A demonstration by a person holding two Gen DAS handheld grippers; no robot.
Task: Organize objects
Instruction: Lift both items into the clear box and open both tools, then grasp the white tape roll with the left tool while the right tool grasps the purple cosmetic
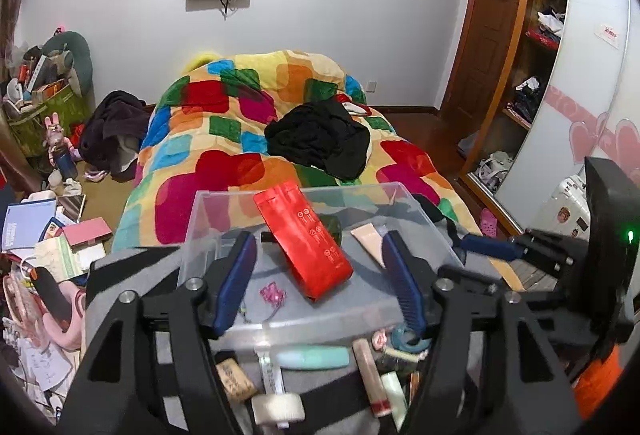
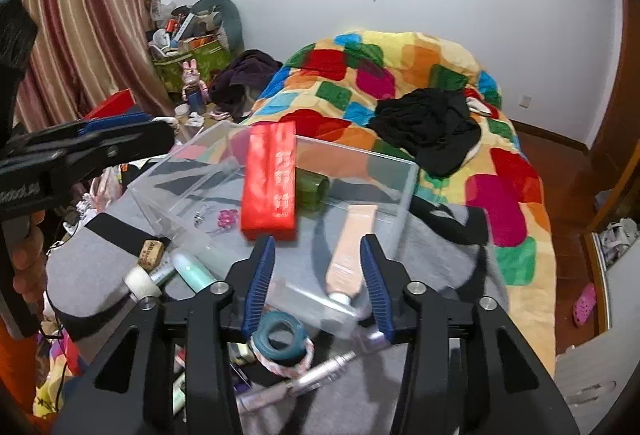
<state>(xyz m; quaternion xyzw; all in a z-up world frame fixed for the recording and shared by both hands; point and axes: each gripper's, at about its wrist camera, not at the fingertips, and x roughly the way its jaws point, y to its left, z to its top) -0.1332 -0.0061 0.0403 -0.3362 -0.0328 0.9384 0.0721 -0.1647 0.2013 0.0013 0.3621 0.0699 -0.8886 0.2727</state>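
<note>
**A:** ok so what's in frame? Biggest thing first: the bed with that loud patchwork quilt, and a black garment dumped on top of it.

**B:** yep. In front of it there's a grey cloth surface, and on that sits a clear plastic bin. A red box is inside, tilted, its top end leaning on the far wall. A dark green jar lies right behind it.

**A:** and the grippers?

**B:** left gripper is spread wide, blue pads either side of the red box but not touching it. Right gripper is spread too, nothing pinched. A peach tube lies in the bin between its fingers, apart from both pads.

**A:** small stuff?

**B:** loose on the cloth near the bin's front wall: a mint green tube, a teal ring, a roll of white tape, a cork. Tiny pink trinket on the bin floor.
</note>
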